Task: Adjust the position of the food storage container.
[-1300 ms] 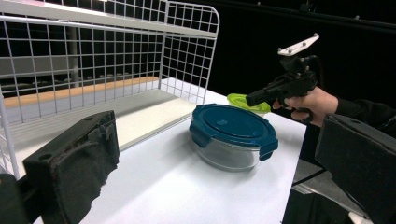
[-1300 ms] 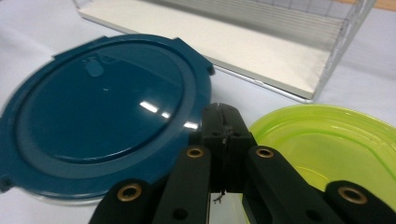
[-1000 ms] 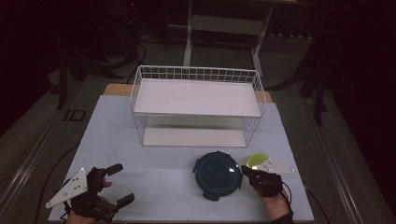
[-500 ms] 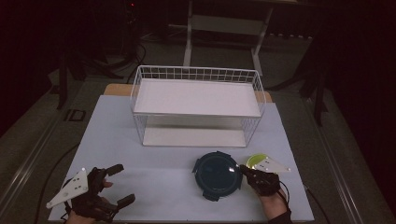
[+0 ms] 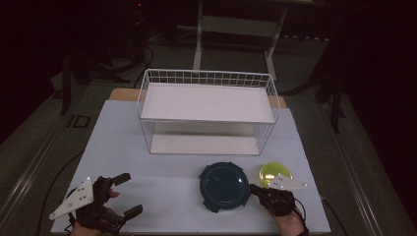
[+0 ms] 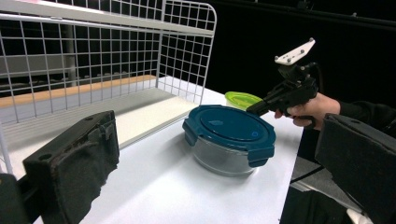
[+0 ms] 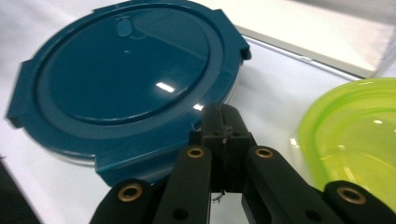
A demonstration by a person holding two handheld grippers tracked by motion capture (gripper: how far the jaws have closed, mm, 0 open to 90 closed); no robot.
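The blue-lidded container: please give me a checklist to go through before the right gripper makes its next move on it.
1. Right gripper jaws closed, nothing between them: ok.
2. Jaw tips at the near rim of the blue-lidded container; real contact: cannot tell.
3. Blue lid seated flat, side clips down in the left gripper view: ok.
4. Green container stands close beside the right gripper, so it could be bumped: not ok.
5. Left gripper open and well away from the container: ok.
6. Wire shelf rack both shelves free behind the container: ok.
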